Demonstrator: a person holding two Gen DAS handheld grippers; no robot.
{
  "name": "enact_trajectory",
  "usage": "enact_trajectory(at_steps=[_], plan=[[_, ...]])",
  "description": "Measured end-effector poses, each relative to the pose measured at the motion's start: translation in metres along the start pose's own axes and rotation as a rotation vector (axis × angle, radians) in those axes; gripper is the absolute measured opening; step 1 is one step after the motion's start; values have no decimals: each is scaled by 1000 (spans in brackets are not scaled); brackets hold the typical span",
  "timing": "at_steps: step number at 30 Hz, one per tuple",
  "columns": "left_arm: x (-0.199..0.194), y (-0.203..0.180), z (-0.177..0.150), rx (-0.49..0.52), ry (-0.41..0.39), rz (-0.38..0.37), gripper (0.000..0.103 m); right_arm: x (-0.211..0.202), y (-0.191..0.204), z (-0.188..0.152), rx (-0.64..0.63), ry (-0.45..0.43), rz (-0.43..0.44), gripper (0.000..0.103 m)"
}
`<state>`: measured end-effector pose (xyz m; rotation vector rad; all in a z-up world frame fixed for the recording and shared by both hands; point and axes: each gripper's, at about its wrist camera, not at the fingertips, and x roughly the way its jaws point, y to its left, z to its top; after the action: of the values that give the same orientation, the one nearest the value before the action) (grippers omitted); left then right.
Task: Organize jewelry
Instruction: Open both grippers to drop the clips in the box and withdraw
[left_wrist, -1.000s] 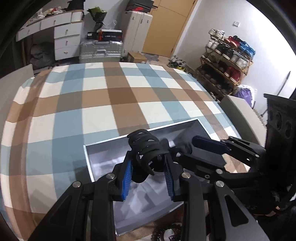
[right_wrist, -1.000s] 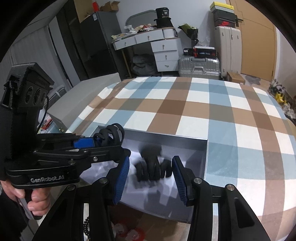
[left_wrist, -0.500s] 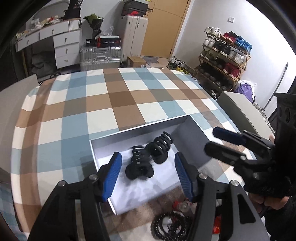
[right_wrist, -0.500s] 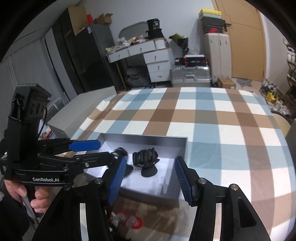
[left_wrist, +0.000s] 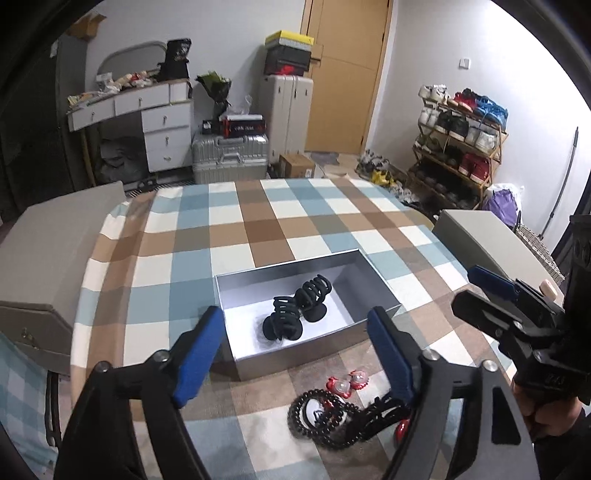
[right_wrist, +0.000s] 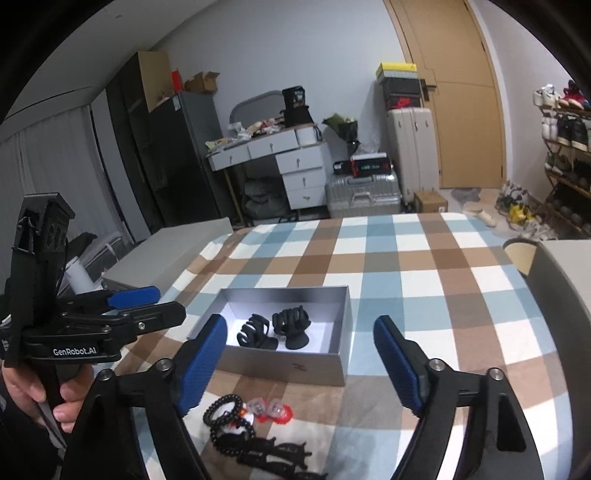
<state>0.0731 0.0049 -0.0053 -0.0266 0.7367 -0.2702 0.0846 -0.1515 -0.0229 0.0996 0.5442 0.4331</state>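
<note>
Hair claws (left_wrist: 295, 314), two black, lie touching in grey box (left_wrist: 380, 291) on checked worktop (left_wrist: 229, 236), beads (left_wrist: 321, 417) near its front; both tools, left (left_wrist: 295, 354) and right (right_wrist: 301, 360), spread apart, empty; suitcases (left_wrist: 229, 155), shoe rack (left_wrist: 458, 147) behind.

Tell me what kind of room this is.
Likely a lived-in bedroom: a white dressing desk with drawers, suitcases stacked against the wall, and a loaded shoe rack beside the door.

2 black hair claws (left_wrist: 295, 314) in 1 grey box (left_wrist: 376, 286); 2 red clips (left_wrist: 349, 382) outside.
</note>
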Motion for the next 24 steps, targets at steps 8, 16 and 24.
enact_trajectory(at_steps=[8, 16, 24], plan=[[-18, -8, -22, -18, -60, 41, 99, -28, 5, -23, 1, -22, 20, 102], [-23, -15, -53, -50, -55, 18, 102, -39, 15, -65, -53, 65, 0, 103], [-10, -1, -101, -150, 54, -30, 102, -33, 12, -111, -72, 156, -28, 103]])
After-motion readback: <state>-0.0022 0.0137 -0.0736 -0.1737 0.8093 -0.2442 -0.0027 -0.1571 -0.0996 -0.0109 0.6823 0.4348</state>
